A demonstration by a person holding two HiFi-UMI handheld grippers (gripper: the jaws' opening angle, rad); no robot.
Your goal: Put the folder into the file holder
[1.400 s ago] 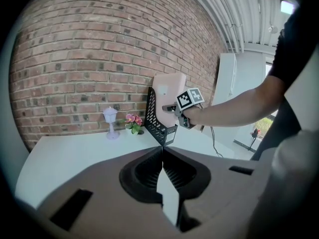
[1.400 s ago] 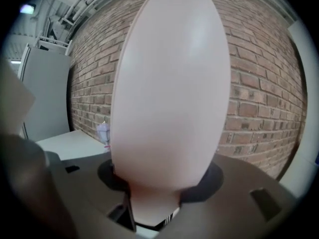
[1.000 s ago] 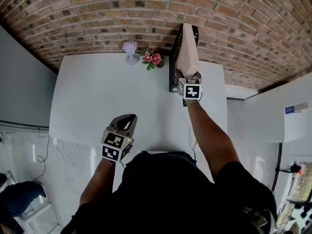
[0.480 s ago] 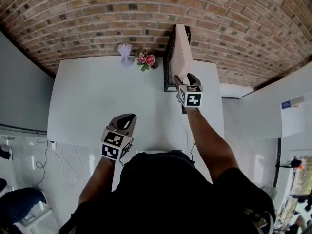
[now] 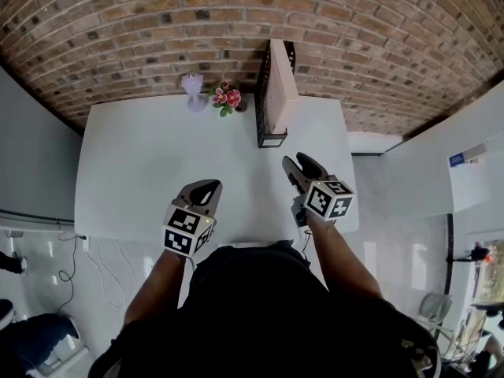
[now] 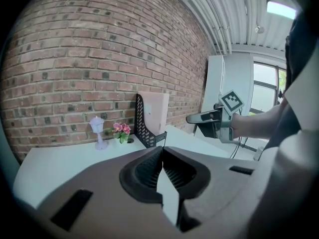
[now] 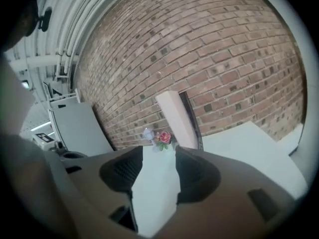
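Brick wall [image 5: 157, 22] is seen behind a white table [image 5: 134, 179], and a black mesh file holder [image 5: 261, 105] is stood at the table's far edge, against that wall. The pale folder [image 5: 282, 85] is lodged upright inside the file holder, its top raised above the mesh. Just left of the file holder a small pot of pink flowers [image 5: 227, 97] is placed, and a little white lamp ornament [image 5: 193, 91] is set further left of it. The right gripper [image 5: 298, 161] is held nearer the person than the file holder and apart from it. Its jaws are spread, with only bare table seen between them, and they have just been closing a little. The left gripper [image 5: 207, 186] is held well apart from the file holder, to its left and nearer the person. Its jaw tips are pressed together, with nothing caught between them.
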